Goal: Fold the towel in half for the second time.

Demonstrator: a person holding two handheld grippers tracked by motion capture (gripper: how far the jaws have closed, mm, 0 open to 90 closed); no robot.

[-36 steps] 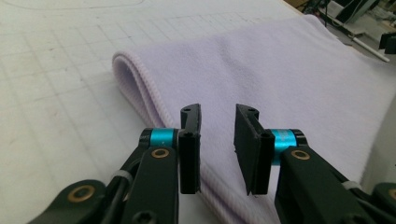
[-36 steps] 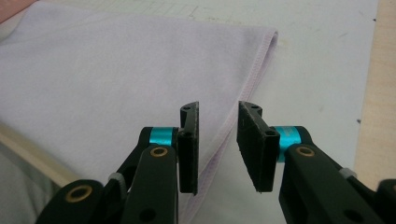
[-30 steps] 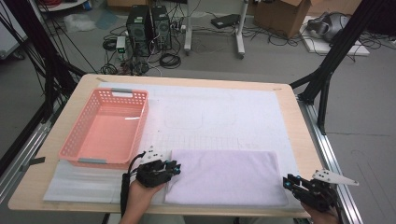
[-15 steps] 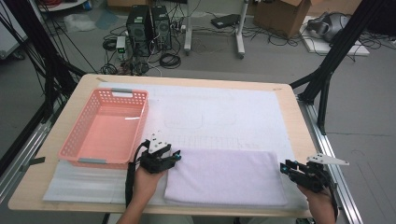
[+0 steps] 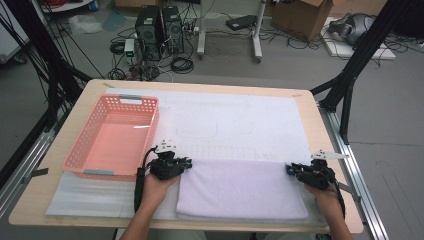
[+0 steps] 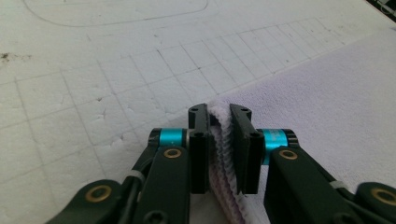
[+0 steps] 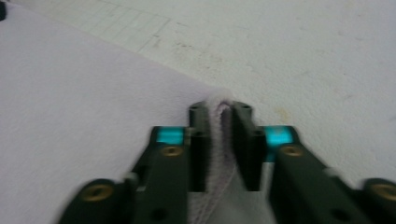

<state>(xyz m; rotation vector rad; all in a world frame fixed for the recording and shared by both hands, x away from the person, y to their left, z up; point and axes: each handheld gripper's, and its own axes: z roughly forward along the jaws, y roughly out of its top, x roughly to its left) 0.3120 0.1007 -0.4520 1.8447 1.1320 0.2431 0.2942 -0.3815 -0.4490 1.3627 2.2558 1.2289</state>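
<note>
Both tongs are clamped on the pale lilac towel (image 5: 242, 189) right now: the left tongs (image 6: 219, 140) have just closed on its far left corner, with folded layers pinched between the jaws, and the right tongs (image 7: 219, 140) have just closed on the far right corner. The towel lies flat along the near edge of the desk (image 5: 95, 87), on the white foam mat (image 5: 235, 120), just right of the pink basket (image 5: 112, 137).

What I'd worry about: the left pinch has several layers stacked in it (you can see the ribbed edges), so if only some are really caught, a lift or fold could let the lower ones peel out and the towel would sag unevenly. The right grip looks shallow, right at the corner tip, so a quick pull might slip it free. Uneven hand speed would skew any fold too. The left hand sits near the basket, which it could nudge.

The mat is pitted with a faint drawn grid and outline. Behind the desk: grey floor, computer towers (image 5: 160, 25), tangled cables, cardboard boxes (image 5: 305, 17), black frame struts.
</note>
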